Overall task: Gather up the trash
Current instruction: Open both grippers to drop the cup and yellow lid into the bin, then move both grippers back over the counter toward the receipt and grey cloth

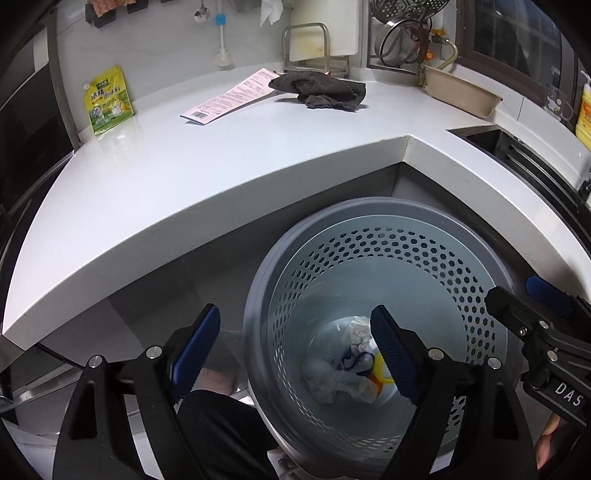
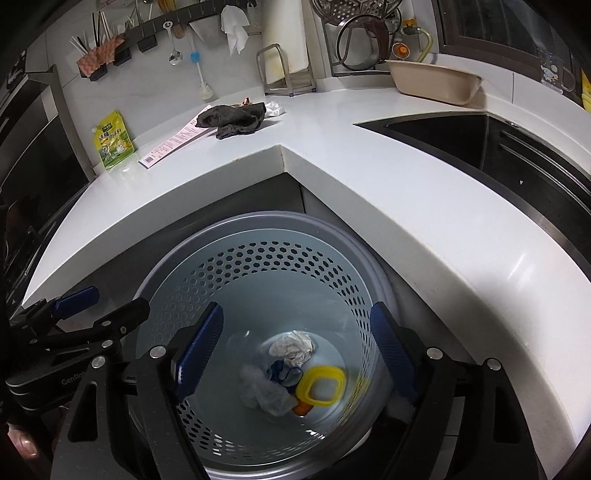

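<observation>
A grey perforated trash bin [image 1: 424,258] [image 2: 258,266] stands on the floor below the white counter's inner corner. In it lie a crumpled tissue [image 2: 293,349], a clear plastic bag [image 2: 264,391] and a yellow lid [image 2: 321,386]. My left gripper [image 1: 295,347] is open and empty over the bin's left rim. My right gripper [image 2: 295,347] is open and empty above the bin. On the counter lie a pink receipt [image 1: 229,98], a dark grey cloth [image 1: 321,90], a green-yellow sachet [image 1: 107,99] and a small white wrapper [image 2: 274,108].
The white counter [image 1: 184,177] wraps around the bin. A sink [image 2: 443,140] is at the right, a beige basin [image 2: 432,81] behind it. A cutting-board rack [image 1: 314,44] and dish rack [image 1: 402,33] stand at the wall.
</observation>
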Motion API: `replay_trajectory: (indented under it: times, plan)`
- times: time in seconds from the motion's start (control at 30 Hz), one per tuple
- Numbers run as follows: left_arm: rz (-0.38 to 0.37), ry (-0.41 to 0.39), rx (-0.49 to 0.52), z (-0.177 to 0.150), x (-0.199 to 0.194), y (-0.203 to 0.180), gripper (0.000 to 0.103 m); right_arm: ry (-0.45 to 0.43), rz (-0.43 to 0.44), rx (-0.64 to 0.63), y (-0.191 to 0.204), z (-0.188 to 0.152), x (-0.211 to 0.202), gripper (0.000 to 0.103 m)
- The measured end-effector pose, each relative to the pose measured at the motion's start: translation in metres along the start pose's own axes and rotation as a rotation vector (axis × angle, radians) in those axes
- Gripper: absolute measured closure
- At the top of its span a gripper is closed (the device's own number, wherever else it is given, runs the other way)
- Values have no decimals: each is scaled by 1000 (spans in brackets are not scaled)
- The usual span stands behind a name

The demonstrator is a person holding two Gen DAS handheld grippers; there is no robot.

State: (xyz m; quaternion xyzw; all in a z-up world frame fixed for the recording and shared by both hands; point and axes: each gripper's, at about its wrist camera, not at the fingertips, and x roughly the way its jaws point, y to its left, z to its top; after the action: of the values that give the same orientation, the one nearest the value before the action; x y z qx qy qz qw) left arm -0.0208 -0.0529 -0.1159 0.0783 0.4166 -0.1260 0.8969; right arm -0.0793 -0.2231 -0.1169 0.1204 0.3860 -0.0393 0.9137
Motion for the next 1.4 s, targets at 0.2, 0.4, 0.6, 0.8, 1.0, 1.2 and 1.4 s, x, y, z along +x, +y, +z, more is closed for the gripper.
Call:
replay_trajectory:
  times: [0.2, 0.4, 0.6, 0.8, 1.0, 1.2, 1.4]
  plan:
    - [-1, -3, -5, 0, -2, 1, 19, 0, 5, -9, 2, 0, -2, 25]
    - [-5, -8, -11, 1, -4, 3, 19, -5, 10, -1, 1, 1, -3, 25]
    - [-9, -20, -14, 2, -7, 2, 19, -14, 14, 1, 0, 2, -6, 25]
    - [-11, -38, -19, 4, -13, 3, 17, -26, 24, 4, 1, 3, -10, 25]
    - [-10, -55, -19, 6, -18, 5, 15, -41, 31, 13, 1, 5, -14, 25]
    - [-14, -76, -26, 11, -25, 10, 12, -54, 43, 21, 2, 10, -16, 25]
    - [-15, -118, -33, 26, -32, 19, 10, -83, 51, 7, 6, 24, -20, 25]
